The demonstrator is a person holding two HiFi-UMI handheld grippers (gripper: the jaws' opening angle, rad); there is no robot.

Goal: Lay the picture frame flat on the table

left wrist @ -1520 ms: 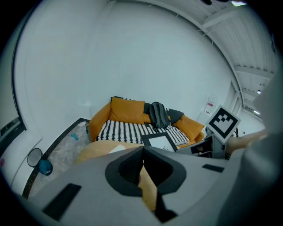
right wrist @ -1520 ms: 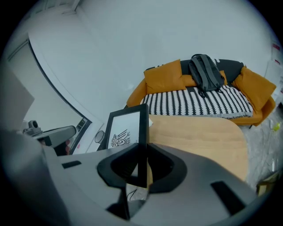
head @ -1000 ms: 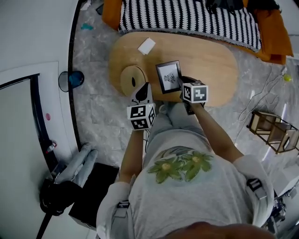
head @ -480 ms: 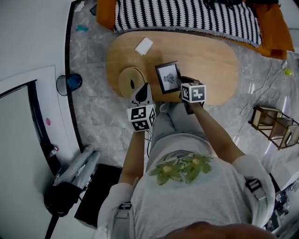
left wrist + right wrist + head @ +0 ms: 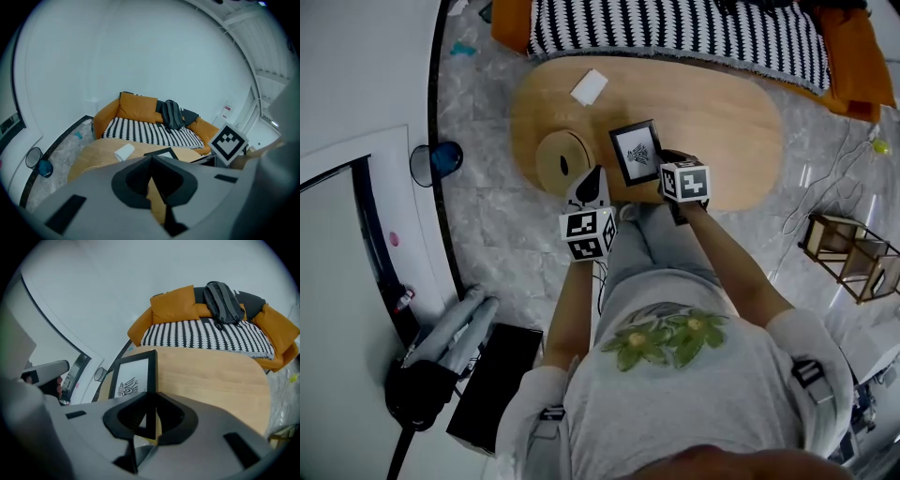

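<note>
picture frame (image 5: 133,376) clamped at right edge in right claw (image 5: 151,401), left claw (image 5: 151,161) closed

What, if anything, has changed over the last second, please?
Nothing visibly changed. The right hand-held gripper stays clamped on the picture frame edge, and the left hand-held gripper stays shut and empty near the table edge.

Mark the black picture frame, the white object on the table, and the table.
Black rectangular picture frame (image 5: 637,152): head view, its white printed picture.
Small white rectangular object (image 5: 589,88): head view, its top face.
Oval light wooden table (image 5: 727,117): head view, bare top right of the frame.
</note>
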